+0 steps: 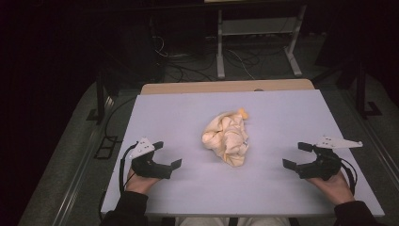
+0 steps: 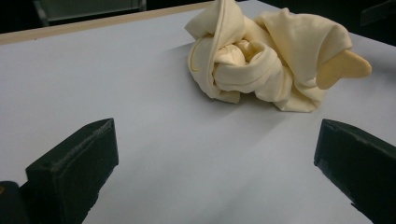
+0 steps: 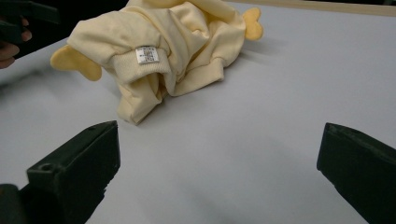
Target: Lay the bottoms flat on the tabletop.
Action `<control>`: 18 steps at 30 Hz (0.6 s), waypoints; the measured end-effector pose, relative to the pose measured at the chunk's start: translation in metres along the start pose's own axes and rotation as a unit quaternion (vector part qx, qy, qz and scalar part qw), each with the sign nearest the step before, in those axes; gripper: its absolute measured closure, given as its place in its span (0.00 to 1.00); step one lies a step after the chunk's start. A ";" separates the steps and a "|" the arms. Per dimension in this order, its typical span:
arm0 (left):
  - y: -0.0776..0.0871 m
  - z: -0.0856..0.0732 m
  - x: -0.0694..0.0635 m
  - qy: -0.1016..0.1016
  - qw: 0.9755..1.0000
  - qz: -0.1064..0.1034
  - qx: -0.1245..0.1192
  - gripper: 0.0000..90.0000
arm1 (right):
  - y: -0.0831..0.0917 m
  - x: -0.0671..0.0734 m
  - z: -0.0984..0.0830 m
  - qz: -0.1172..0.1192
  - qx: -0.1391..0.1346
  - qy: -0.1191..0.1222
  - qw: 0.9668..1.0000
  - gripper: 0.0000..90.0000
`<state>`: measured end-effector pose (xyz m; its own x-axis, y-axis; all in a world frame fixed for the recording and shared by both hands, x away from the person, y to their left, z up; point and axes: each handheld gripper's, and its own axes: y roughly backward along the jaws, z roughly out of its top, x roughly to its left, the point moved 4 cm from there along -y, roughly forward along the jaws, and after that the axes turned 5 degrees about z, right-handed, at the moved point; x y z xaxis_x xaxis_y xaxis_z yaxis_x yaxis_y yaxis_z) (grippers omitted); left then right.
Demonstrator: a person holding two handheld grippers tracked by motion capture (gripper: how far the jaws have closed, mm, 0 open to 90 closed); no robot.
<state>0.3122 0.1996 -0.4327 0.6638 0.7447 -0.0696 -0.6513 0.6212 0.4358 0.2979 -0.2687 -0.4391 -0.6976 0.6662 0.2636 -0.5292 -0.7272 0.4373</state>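
From the high view, the crumpled yellow garment (image 1: 226,137) lies bunched in the middle of the bench (image 1: 179,113), its long axis running from the far right, where a small orange tab sticks out, toward the near side. The left claw (image 1: 165,154) rests near the bench's near-left edge with its jaws wide and nothing between them; the right claw (image 1: 298,155) sits near the near-right edge, likewise wide and empty. Both point inward at the garment, which lies between them and a little farther from the person. The two look about equally distant, so I cannot tell which is nearer.

In the left gripper view, the garment (image 2: 266,60) sits ahead and toward the right of the claw's line, well apart from the spread jaws, with bare bench (image 2: 93,84) between. A twisted fold faces this side.

In the right gripper view, the garment (image 3: 163,46) lies ahead and to the left of the jaws, which stand wide and empty. A ribbed cuff with a white label (image 3: 146,55) faces this claw and probably offers the readiest edge to pinch.
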 end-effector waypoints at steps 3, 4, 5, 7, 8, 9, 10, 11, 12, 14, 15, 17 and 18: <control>0.000 0.000 0.000 0.002 1.000 0.000 -0.001 0.00 | 0.001 0.000 0.000 -0.001 -0.001 -0.001 1.000 0.00; 0.000 0.000 0.000 0.003 1.000 0.001 0.000 0.00 | 0.001 0.000 0.000 -0.001 -0.001 -0.001 1.000 0.00; 0.000 0.000 0.000 0.004 1.000 0.002 0.001 0.00 | 0.001 -0.001 0.000 -0.002 -0.002 -0.002 1.000 0.00; 0.001 -0.001 0.000 0.002 1.000 0.000 0.003 0.00 | 0.003 -0.001 0.000 -0.002 -0.006 -0.004 1.000 0.00; 0.001 -0.001 -0.001 0.000 1.000 -0.001 0.004 0.00 | 0.004 -0.001 0.000 -0.003 -0.007 -0.004 1.000 0.00; 0.001 -0.001 -0.001 0.000 1.000 -0.001 0.004 0.00 | 0.004 -0.001 0.000 -0.003 -0.007 -0.004 1.000 0.00; 0.001 -0.001 -0.002 -0.002 1.000 -0.001 0.004 0.00 | 0.005 0.000 0.000 -0.002 -0.007 -0.003 1.000 0.00; 0.002 0.000 -0.003 -0.001 1.000 -0.002 0.004 0.00 | 0.005 0.000 0.000 -0.003 -0.007 -0.002 1.000 0.00; 0.002 0.000 -0.003 -0.001 1.000 -0.002 0.004 0.00 | 0.005 0.000 0.000 -0.003 -0.007 -0.002 1.000 0.00; 0.002 0.000 -0.003 -0.002 1.000 -0.002 0.003 0.00 | 0.005 0.000 0.000 -0.003 -0.007 -0.002 1.000 0.00; 0.003 0.000 -0.003 -0.002 1.000 0.000 0.002 0.00 | 0.006 0.001 0.000 -0.003 -0.006 -0.001 1.000 0.00; 0.003 0.000 -0.003 -0.002 1.000 0.000 0.002 0.00 | 0.005 0.001 0.000 -0.003 -0.005 -0.001 1.000 0.00; 0.002 0.000 -0.003 -0.002 1.000 0.000 0.002 0.00 | 0.005 0.001 0.000 -0.004 -0.005 -0.001 1.000 0.00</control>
<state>0.3086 0.1984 -0.4311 0.6661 0.7430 -0.0655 -0.6491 0.6207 0.4398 0.2944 -0.2724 -0.4369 -0.6929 0.6717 0.2621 -0.5392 -0.7241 0.4301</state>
